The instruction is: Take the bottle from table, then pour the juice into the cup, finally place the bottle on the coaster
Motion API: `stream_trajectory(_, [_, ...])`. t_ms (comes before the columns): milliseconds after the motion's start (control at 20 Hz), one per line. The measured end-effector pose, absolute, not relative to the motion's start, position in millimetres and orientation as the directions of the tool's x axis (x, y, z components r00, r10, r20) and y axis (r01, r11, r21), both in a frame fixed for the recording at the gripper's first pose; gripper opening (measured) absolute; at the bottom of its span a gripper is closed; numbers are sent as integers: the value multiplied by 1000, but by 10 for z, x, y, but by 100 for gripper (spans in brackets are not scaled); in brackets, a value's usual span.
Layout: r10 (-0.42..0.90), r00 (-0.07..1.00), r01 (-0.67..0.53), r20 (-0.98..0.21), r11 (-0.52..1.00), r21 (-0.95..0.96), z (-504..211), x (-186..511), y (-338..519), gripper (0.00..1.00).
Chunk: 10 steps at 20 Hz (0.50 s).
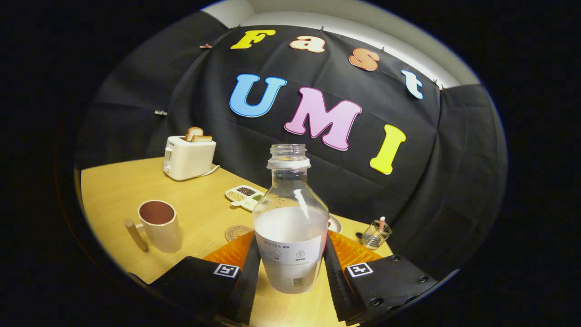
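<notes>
A clear, uncapped bottle about half full of whitish juice stands upright between my two fingers. My gripper is shut on the bottle, with both black pads pressing its labelled lower body. The bottle's base looks lifted a little above the wooden table. A cream cup with a wooden handle and a dark inside stands to the left, beyond my left finger. A round cork coaster lies flat between the cup and the bottle, just beyond my left finger.
A white toaster holding toast slices sits at the table's far side. A divided snack tray lies behind the bottle. To the right stand a small glass holding a stick and a plate edge.
</notes>
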State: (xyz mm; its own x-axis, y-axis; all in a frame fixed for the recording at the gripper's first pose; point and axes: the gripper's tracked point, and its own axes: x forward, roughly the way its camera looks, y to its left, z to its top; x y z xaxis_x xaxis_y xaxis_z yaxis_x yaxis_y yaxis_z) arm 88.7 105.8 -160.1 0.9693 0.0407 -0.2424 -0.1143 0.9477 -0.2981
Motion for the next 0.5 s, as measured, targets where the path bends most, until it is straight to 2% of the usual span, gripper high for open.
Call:
stream_trajectory(300, [-9,967,-121,-255,863,-490,-1473,912,1423,71])
stream_trajectory(500, [-39,962,-150,-271,754,-639,-1607,887,1580,70])
